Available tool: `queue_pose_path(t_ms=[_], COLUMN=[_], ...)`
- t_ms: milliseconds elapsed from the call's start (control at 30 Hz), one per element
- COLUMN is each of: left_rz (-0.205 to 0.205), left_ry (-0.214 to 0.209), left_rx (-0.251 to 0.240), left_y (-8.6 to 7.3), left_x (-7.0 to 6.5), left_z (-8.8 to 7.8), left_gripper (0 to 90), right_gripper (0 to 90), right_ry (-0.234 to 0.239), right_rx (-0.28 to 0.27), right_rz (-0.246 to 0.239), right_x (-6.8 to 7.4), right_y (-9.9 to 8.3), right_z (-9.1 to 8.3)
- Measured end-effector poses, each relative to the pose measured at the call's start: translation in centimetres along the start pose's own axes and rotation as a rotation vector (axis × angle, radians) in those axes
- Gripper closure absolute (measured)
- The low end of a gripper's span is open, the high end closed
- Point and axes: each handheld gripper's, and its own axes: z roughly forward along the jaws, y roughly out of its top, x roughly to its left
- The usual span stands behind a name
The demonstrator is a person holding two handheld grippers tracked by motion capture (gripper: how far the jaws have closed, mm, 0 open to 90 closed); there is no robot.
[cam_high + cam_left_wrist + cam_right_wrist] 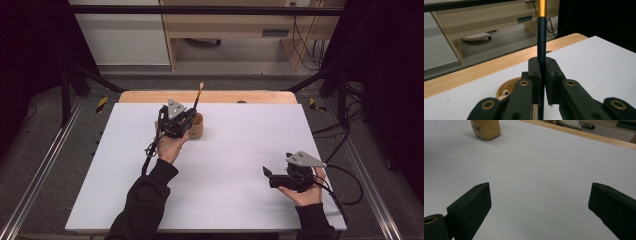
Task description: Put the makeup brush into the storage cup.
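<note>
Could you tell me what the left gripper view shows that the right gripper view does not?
The left gripper view alone shows the left gripper, its fingers shut on a dark pen with a gold end, held upright over the wooden cup's open mouth. The right gripper view alone shows the right gripper, its fingers wide apart with nothing between them above the bare white table. Both share the wooden cup, the white table and its wooden far edge.
</note>
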Motion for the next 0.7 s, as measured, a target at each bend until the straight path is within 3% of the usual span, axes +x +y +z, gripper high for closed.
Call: queue_pose_path(t_ms=[400, 700], left_rz=[-0.009, 0.009], left_ry=[0.001, 0.006], left_rx=[0.011, 0.043], left_y=[0.1, 0.5], left_x=[0.3, 0.5], left_z=[1.9, 3.3], left_gripper=[83.4, 83.4], right_gripper=[5.2, 5.1], right_ry=[-0.001, 0.000], right_rx=[-0.004, -0.002], right_rz=[-0.003, 0.002], right_x=[-0.1, -0.1], right_y=[0.0, 0.0], right_z=[0.0, 0.0])
